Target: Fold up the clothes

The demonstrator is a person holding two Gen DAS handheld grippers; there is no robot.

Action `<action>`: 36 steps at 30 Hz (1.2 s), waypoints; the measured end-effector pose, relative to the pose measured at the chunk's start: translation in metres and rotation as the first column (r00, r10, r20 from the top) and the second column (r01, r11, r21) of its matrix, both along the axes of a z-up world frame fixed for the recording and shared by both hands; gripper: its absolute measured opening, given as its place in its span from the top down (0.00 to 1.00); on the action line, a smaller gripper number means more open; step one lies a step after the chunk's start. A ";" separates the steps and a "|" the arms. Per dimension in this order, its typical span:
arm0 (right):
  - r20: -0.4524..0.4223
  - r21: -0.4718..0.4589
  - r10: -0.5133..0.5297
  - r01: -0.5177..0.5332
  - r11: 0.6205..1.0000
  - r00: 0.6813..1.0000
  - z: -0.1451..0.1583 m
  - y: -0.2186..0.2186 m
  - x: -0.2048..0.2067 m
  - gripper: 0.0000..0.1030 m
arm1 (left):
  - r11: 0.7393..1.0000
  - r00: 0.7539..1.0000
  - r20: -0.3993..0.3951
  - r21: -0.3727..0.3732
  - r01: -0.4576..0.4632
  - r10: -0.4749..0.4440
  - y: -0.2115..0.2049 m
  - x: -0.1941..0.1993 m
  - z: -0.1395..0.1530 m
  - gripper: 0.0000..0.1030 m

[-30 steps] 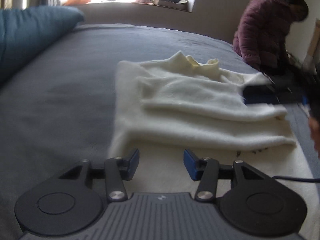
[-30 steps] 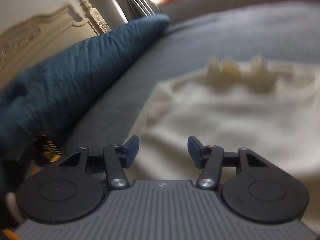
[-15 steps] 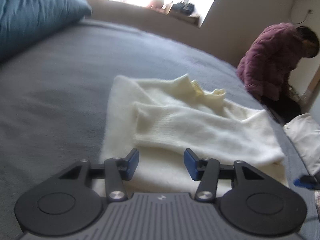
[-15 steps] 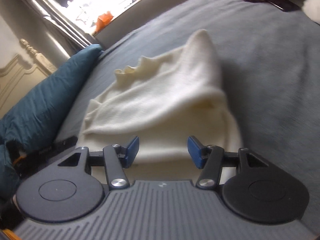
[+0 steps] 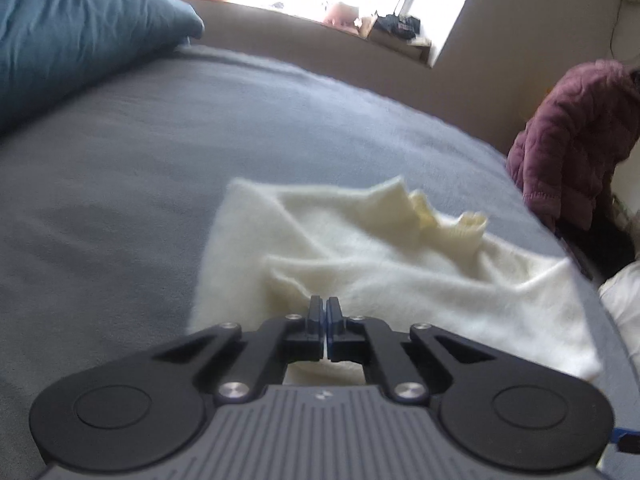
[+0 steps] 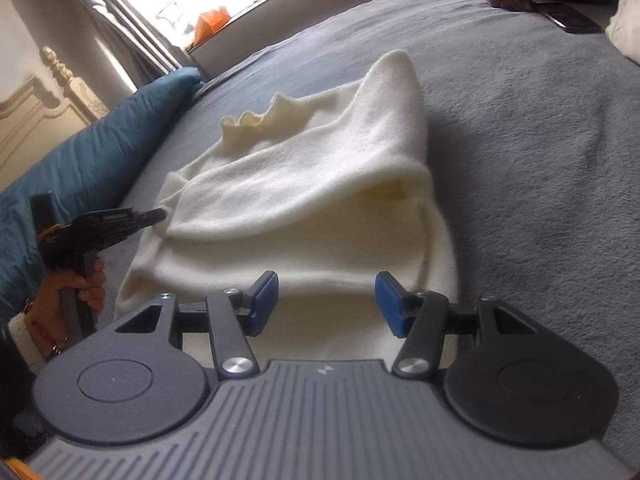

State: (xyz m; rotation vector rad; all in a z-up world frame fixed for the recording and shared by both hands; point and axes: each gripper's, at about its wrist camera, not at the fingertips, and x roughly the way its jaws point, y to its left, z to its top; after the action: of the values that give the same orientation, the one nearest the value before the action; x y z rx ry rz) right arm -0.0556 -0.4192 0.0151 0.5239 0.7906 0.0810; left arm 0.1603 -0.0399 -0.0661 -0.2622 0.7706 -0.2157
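A cream knit sweater [image 5: 400, 280] lies partly folded on the grey bed cover [image 5: 160, 160], its collar at the far side. My left gripper [image 5: 324, 306] has its jaws closing tight on the puckered edge of the upper fold. In the right wrist view the same sweater [image 6: 300, 184] spreads ahead, and the left gripper [image 6: 160, 214] bites its left fold edge, held by a hand [image 6: 80, 284]. My right gripper [image 6: 326, 300] stands open just over the near hem, with nothing between its blue pads.
A teal pillow [image 5: 80, 32] lies along the left of the bed. A person in a maroon jacket [image 5: 572, 140] bends at the far right edge. A dark phone [image 6: 568, 16] and white cloth [image 6: 628, 20] lie at the far right corner.
My left gripper has gone from open to shut on the sweater's fold edge. The right gripper swung over to the near hem and then held still, open throughout.
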 end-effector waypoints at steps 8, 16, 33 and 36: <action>0.062 -0.404 0.048 -0.019 0.915 0.997 0.007 0.012 0.025 0.48 | 0.986 0.989 0.148 -0.168 0.007 0.018 0.009 -0.026 0.072 0.98; 0.028 -0.685 0.183 -0.114 0.719 0.983 -0.009 0.039 0.074 0.50 | 0.979 0.992 0.115 -0.203 -0.027 0.052 0.017 -0.038 0.069 0.99; -0.039 -0.847 0.310 -0.196 0.494 0.950 -0.031 0.063 0.088 0.60 | 0.963 0.973 0.189 -0.257 -0.078 0.129 0.044 -0.044 0.077 0.99; -0.064 -0.868 0.348 -0.224 0.442 0.935 -0.039 0.069 0.085 0.88 | 0.960 0.973 0.179 -0.262 -0.097 0.147 0.052 -0.045 0.077 0.99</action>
State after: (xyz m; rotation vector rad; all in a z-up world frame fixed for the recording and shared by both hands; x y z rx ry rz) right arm 0.0291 -0.3501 -0.0238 -0.6172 0.6829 0.0172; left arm 0.1154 0.0126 0.0109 -0.5210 0.5268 -0.2185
